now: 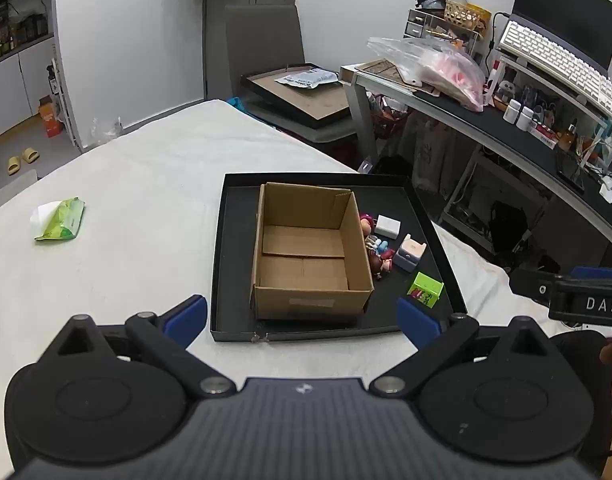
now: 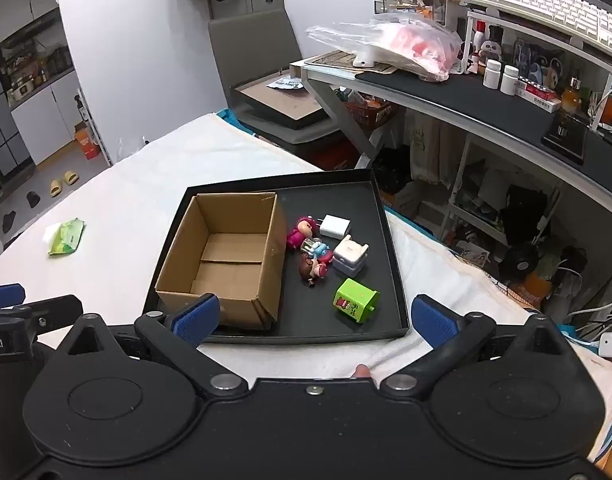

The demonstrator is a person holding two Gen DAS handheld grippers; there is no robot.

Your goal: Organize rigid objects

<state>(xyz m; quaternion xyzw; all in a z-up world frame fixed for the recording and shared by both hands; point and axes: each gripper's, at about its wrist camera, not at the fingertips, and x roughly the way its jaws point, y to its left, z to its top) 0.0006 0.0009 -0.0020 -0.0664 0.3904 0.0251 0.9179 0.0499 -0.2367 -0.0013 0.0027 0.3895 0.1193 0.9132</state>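
Left gripper [image 1: 302,318], jaws spread wide and empty, above the near rim of a black tray [image 1: 234,264] on the table [image 1: 146,200]. Cardboard box [image 1: 310,252] inside; beside it small toys, apparently figurines [image 1: 380,254], and a green block [image 1: 425,290].

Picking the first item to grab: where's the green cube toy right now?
In the right wrist view, the green cube toy lies on the black tray, right of the cardboard box, at the tray's near right corner, just below the white-and-lavender block.
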